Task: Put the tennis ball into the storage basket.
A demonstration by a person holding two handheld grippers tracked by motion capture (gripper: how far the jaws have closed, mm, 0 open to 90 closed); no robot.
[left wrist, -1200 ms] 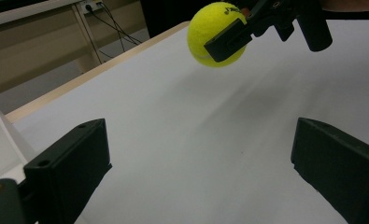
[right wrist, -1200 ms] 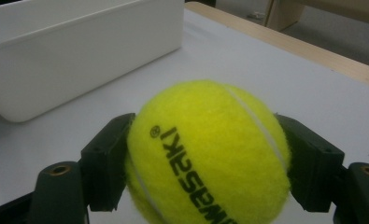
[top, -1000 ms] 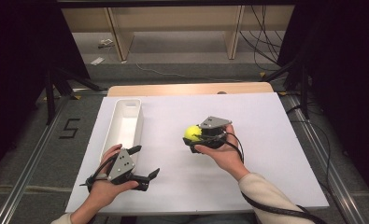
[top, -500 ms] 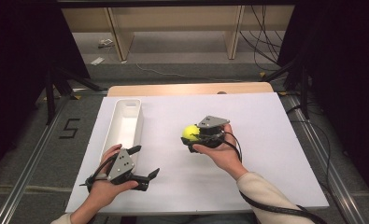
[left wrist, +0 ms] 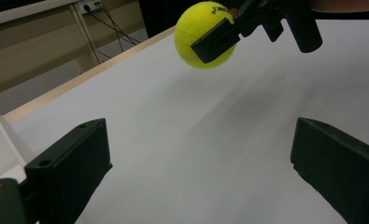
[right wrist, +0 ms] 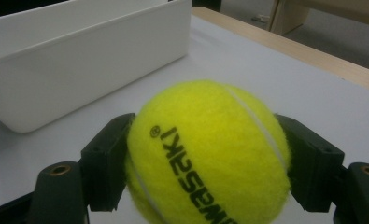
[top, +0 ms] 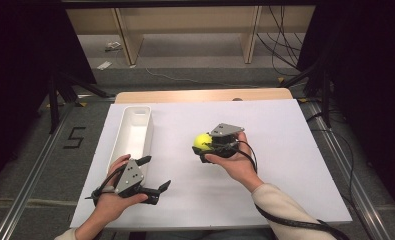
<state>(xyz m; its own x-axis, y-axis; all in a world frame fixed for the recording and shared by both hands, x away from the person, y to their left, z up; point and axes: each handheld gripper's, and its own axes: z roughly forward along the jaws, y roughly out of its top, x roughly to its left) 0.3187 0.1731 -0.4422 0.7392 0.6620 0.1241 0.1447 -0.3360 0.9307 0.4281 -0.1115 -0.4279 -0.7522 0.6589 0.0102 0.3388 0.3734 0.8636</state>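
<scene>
at the left of the high view the white tray (top: 133, 131) lies lengthwise on the white tabletop (top: 285, 165), its long side running away from the person. just in front of its near end the left gripper (top: 154, 174) sits in the person's left hand (top: 112, 202), low over the table with its jaws spread wide and nothing between them — in the left gripper view the two black jaws stand far apart over bare white surface, the left one close by a corner of the tray.

further right, near the middle of the table, the right gripper (top: 203, 148) is clamped on a yellow tennis ball (top: 202, 141), held by the right hand (top: 237, 162). in the right gripper view the two pads press the ball's sides, one at each flank, with black lettering across its front. the ball seems to hang a little above the tabletop, though its underside is hard to make out; in the left gripper view it sits clear of the surface. the tray lies well apart from the ball, to its left.
</scene>
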